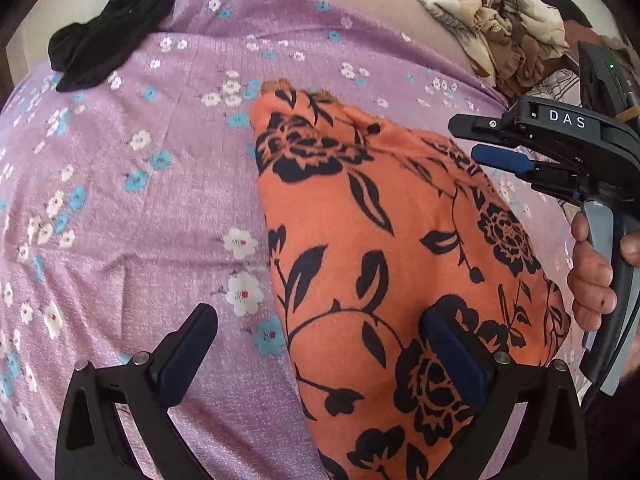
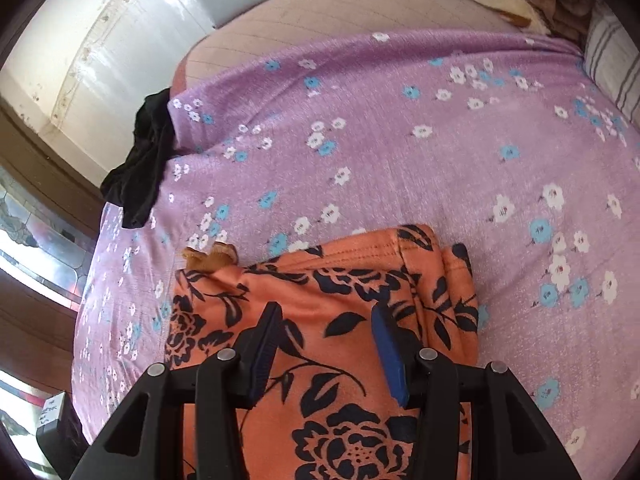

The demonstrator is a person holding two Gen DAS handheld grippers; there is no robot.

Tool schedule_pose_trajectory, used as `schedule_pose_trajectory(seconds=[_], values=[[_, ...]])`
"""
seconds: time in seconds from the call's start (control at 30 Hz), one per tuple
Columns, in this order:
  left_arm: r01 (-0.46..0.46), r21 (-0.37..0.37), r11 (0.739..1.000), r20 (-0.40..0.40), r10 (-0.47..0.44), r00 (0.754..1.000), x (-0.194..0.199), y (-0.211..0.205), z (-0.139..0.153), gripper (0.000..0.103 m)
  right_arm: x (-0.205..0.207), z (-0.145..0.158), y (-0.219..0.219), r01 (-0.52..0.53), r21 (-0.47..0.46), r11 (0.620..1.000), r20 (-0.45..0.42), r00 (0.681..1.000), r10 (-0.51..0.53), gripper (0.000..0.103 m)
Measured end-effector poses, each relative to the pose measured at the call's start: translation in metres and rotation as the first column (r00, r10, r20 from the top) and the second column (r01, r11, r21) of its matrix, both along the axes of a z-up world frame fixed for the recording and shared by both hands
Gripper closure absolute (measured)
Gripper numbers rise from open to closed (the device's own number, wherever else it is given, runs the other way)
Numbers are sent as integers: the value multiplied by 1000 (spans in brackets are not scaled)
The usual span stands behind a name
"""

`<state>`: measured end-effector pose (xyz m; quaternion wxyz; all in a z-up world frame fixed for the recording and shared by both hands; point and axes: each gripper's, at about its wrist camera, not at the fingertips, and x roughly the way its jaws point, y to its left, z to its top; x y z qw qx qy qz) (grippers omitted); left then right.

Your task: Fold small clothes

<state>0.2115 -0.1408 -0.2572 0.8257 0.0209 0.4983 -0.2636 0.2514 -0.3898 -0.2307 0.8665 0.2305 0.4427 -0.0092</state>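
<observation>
Clearly the orange floral garment [image 2: 320,320] is soft, light, limp knit; it lies partly folded on the bed's lilac sheet [image 2: 400,140], mid-bed, nearer the front edge. Best hold, I'd judge: the stitched hem or a corner, pinching both layers. Right gripper [image 2: 324,352] and left gripper [image 1: 320,356] hover w/ jaws apart, holding nothing. Black cloth [image 2: 144,160] sits at the bed's far-left edge.

Showing one orange black-floral folded garment [image 1: 384,264], one crumpled black cloth [image 1: 108,36], one beige-brown patterned fabric heap [image 1: 500,20], one lilac flowered bedsheet [image 1: 120,200], two claws.
</observation>
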Motion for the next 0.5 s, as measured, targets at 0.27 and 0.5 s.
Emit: schedule_pose_trajectory(seconds=[0.27,0.5], values=[[20,35,999,-87,-17,996,5,-9,-21,0,18,-35,34,-81,112,990,-126,987,95,53],[6,1,1000,-101,-6,995,5,-8,-20,0,15,-31,30,-25,149,989,-120,992,43,53]])
